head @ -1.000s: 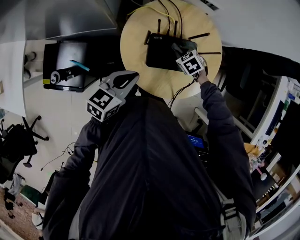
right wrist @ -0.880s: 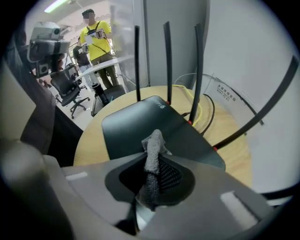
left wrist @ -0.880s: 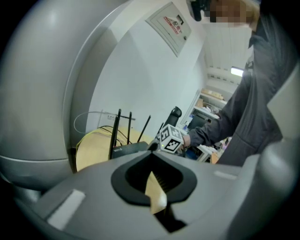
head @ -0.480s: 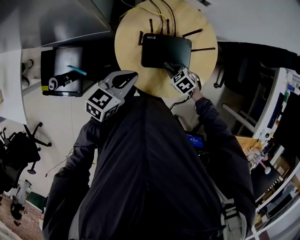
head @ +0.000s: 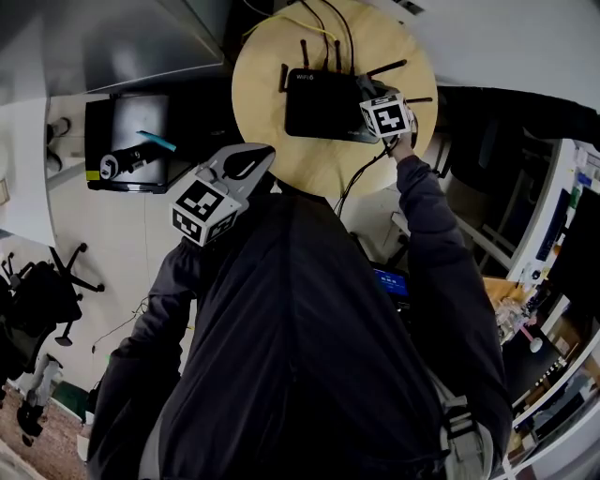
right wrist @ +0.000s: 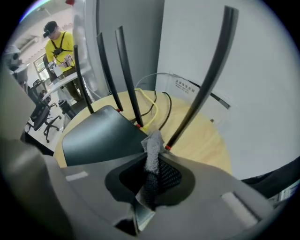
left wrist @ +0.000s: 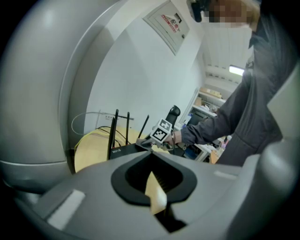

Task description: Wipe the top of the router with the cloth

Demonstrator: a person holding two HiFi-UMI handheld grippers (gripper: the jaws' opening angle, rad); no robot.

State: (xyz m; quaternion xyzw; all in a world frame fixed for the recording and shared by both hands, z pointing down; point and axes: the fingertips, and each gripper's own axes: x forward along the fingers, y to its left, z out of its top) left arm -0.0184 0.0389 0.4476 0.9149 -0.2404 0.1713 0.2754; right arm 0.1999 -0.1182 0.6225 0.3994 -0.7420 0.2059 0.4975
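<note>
Two claws in view. Pinches a grey mesh cloth [right wrist: 151,157] tight in the right claw [head: 366,92], down at the 3 o'clock edge of the black router [head: 323,101], close by an antenna base. Finds the router lying flat near the middle of the round wooden tabletop [head: 305,167], with antennas [right wrist: 126,75] and yellow and black cables [head: 323,21] off its 12 o'clock side. Holds the left claw [head: 247,159] back off the tabletop at about 7 o'clock, by the person's chest, jaws drawn nearly together on nothing.
</note>
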